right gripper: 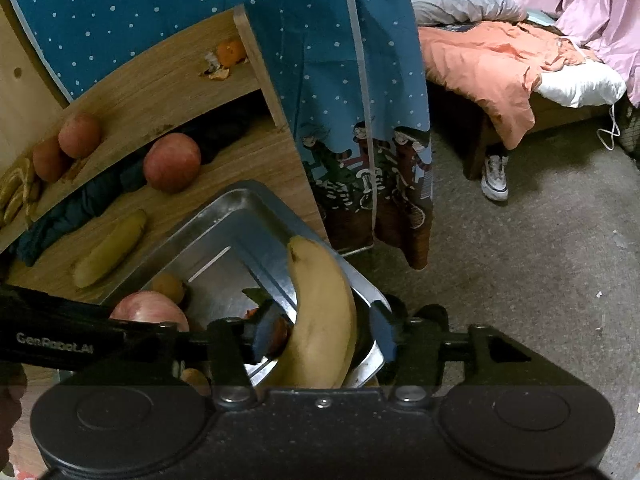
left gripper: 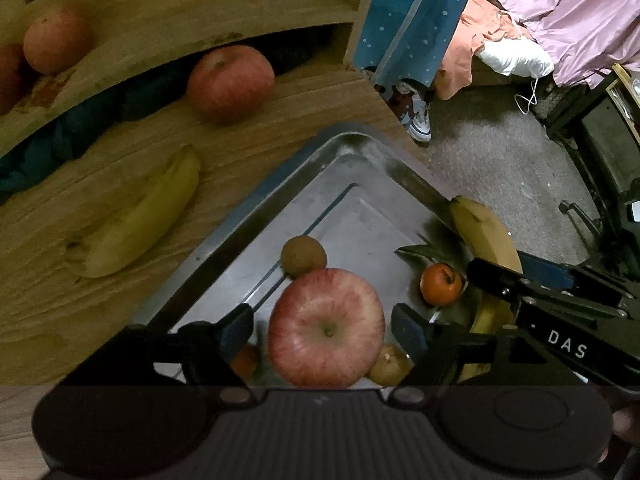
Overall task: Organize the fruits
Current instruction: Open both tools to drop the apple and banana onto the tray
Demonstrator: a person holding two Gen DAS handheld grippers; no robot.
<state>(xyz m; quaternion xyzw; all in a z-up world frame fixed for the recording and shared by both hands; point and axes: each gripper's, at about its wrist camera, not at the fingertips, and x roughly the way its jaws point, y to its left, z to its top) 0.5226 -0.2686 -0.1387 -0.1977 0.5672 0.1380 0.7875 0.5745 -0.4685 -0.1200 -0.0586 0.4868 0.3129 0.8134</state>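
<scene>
Round apple (left gripper: 326, 326), curved banana (right gripper: 320, 320), metal tray (left gripper: 280, 216).

Room around the table: curtain, bed, floor

A blue dotted curtain (right gripper: 340, 92) hangs beside the wooden shelf (right gripper: 168, 80). On the bed (right gripper: 532, 108) lie an orange blanket (right gripper: 480, 68), a white pillow (right gripper: 580, 84) and pink cloth (right gripper: 592, 4). A white sneaker (right gripper: 495, 178) stands on the grey floor (right gripper: 520, 264).

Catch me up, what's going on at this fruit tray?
A person with two handheld grippers is sorting fruit into a shiny metal tray. The left gripper straddles a big red apple in the tray, fingers open. The right gripper brackets a yellow banana at the tray's rim. Another banana and apple remain on the wooden table.
</scene>
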